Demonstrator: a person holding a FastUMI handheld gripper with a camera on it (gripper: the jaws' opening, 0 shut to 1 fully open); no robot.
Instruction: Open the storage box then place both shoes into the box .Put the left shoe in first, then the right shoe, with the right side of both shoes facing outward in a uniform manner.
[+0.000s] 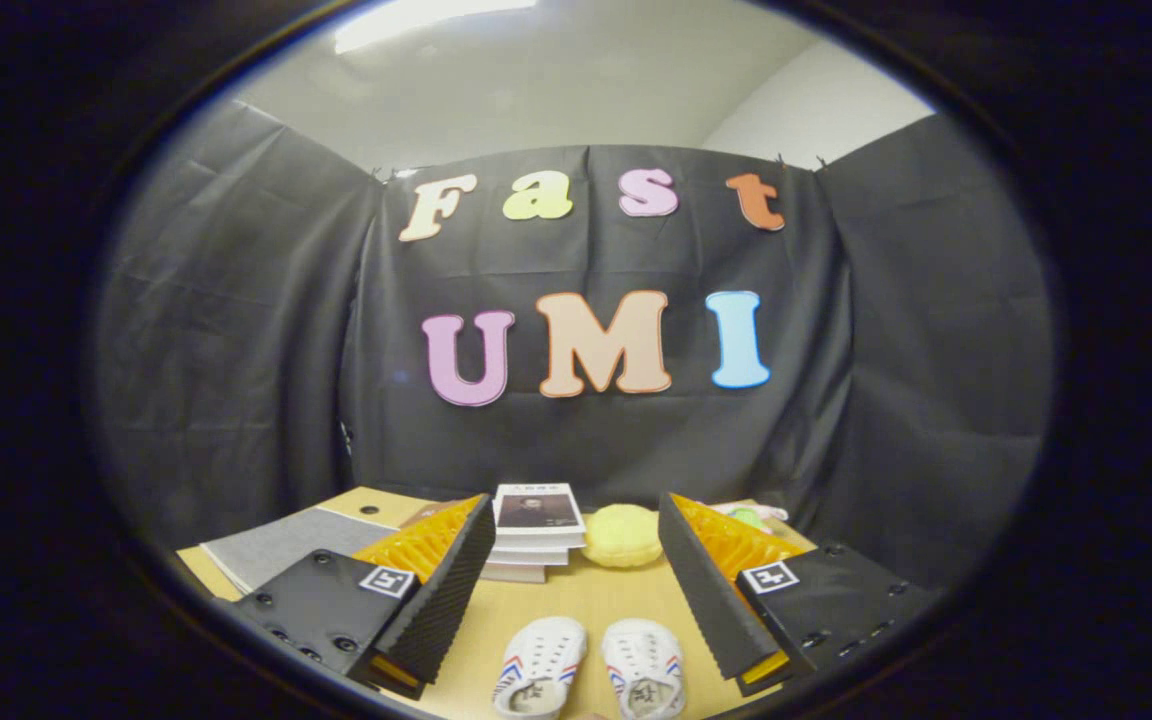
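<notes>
2 white shoes point(588, 668), red-blue stripes, between spread gripper point(576, 590) jaws.

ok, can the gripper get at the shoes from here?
Probably yes: the gripper is open, and both shoes lie side by side on the table between the jaws, nothing in the way.

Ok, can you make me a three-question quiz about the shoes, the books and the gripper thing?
1. Where are the two white canvas shoes?
A. on the stacked books
B. on the wooden table between the fingers
C. in a box

2. How many shoes are there?
A. one
B. two
C. three

3. The black-and-orange gripper is:
A. open
B. shut on a shoe
C. shut on the yellow round cushion

Answers: 1 B, they lie on the wooden table, nearer than the stacked books. 2 B, a pair side by side. 3 A, fingers wide apart, the yellow round cushion beyond them.
</notes>
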